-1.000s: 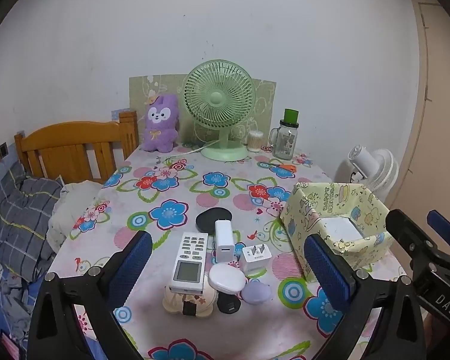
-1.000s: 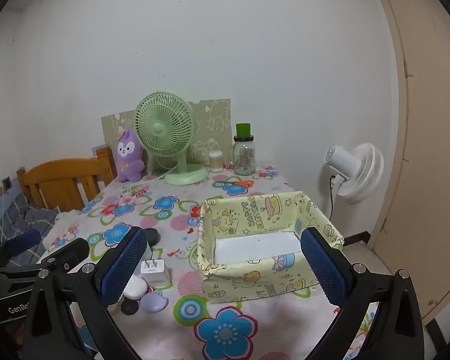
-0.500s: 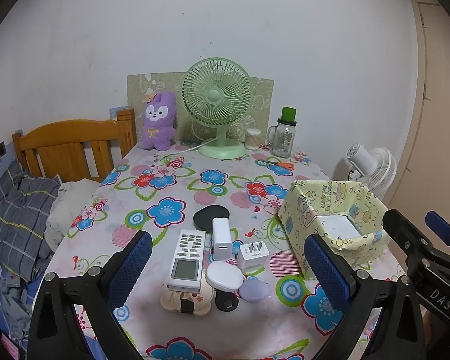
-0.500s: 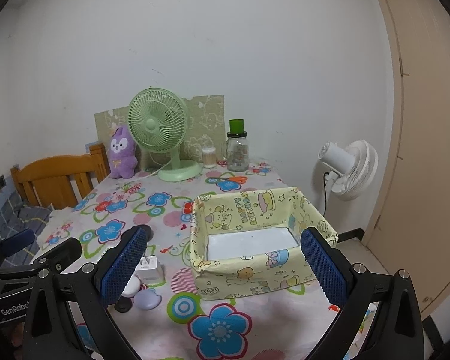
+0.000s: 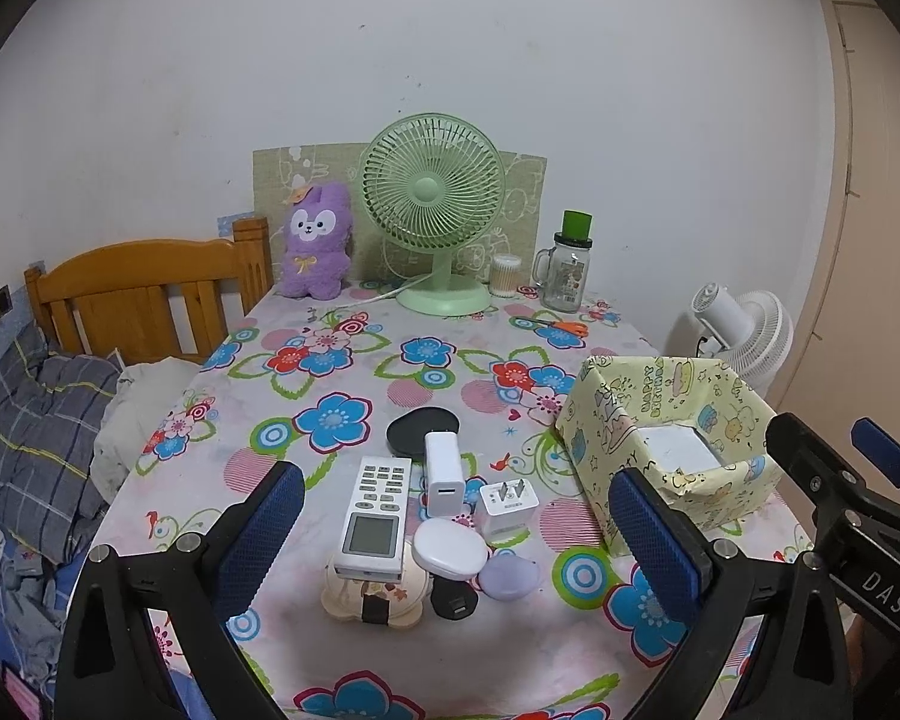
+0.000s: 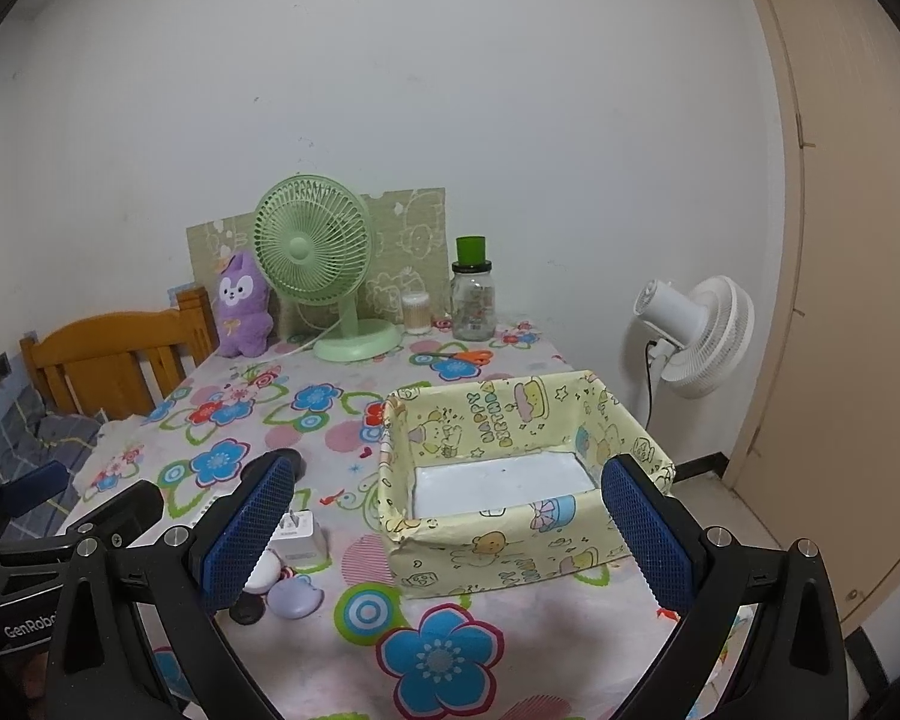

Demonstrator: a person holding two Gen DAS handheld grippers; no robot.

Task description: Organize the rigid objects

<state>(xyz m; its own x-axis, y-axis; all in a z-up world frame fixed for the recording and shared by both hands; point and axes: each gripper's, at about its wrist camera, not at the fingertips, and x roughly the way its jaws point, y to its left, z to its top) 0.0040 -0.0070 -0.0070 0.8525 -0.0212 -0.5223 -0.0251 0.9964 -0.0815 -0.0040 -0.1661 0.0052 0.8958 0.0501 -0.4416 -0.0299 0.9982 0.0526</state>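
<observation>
Both claws are spread wide and grasp nothing. In the left wrist view, the left gripper (image 5: 456,528) frames a cluster of small things at lower centre of the floral tablecloth (image 5: 354,372): a white remote (image 5: 373,521) resting partly on a cream flower-shaped case (image 5: 373,597), 2 white chargers (image 5: 444,473) (image 5: 508,504), a white oval case (image 5: 450,546), a lilac case (image 5: 509,577) and a black disc (image 5: 421,429). The yellow cartoon-print box (image 6: 513,468) sits centre right in the right wrist view, between the fingers of the right gripper (image 6: 447,531), holding nothing.
</observation>
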